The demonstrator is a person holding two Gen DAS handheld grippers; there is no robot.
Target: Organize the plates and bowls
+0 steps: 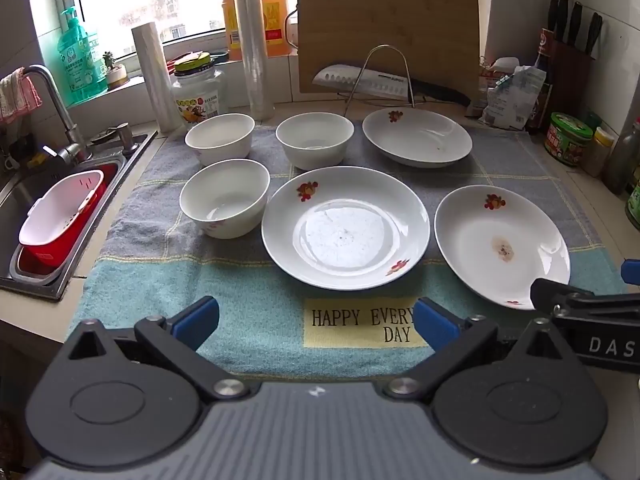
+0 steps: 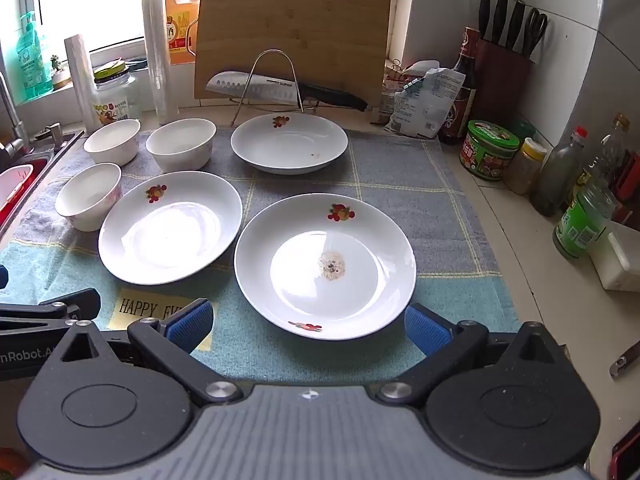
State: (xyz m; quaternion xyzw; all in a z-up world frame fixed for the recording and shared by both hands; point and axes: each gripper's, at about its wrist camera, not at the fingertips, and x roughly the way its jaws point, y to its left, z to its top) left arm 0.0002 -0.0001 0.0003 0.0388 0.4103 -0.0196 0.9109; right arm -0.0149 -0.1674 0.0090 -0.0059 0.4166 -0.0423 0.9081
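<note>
Far left, a sink sunk into the bench, with a red and white strainer basket in it and a tap above. Next, a blue and grey towel spread flat on the bench, with all the dishes on it.

On the towel's left part, three white bowls: back left bowl, front left bowl, middle bowl. All upright, near each other, not stacked.

Then three white plates with little red flowers. Middle plate just beside the front left bowl. Back plate behind it, near a wire rack holding a knife and a wooden cutting board. Right plate at the front, with a small brown stain in its middle, very close to the middle plate.

At the bottom, left hand-held gripper spread wide, nothing between its blue pads, above the towel's front edge, near the words on the towel. Beside it, right hand-held gripper spread wide too, holding nothing, with the near rim of the right plate between its pads but not touched.

Far right, jars and bottles on the bench, plus a knife block by the wall.
</note>
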